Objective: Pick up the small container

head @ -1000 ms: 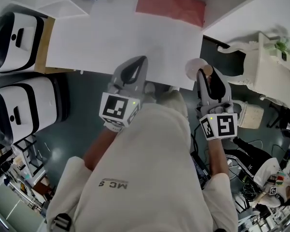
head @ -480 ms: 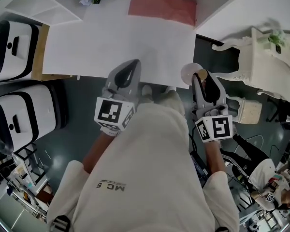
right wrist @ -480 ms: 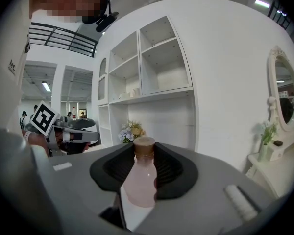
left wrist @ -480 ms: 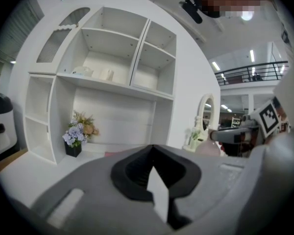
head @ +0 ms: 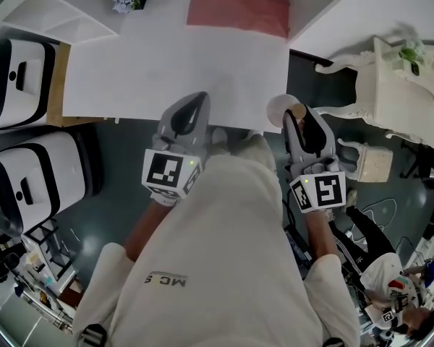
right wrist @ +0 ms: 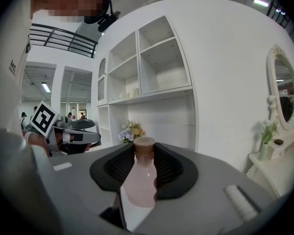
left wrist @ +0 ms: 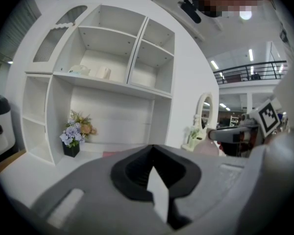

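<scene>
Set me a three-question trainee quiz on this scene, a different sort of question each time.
1. Multiple choice: what does the right tool grip?
A. a pink bottle with a brown cap
B. a vase of flowers
C. a hand mirror
2. True or false: the left tool also grips a pink bottle.
3. Short answer: what colour is the mat at the far edge of the white table?

Key
1. A
2. False: its jaws are together with nothing between them.
3. Pinkish red
</scene>
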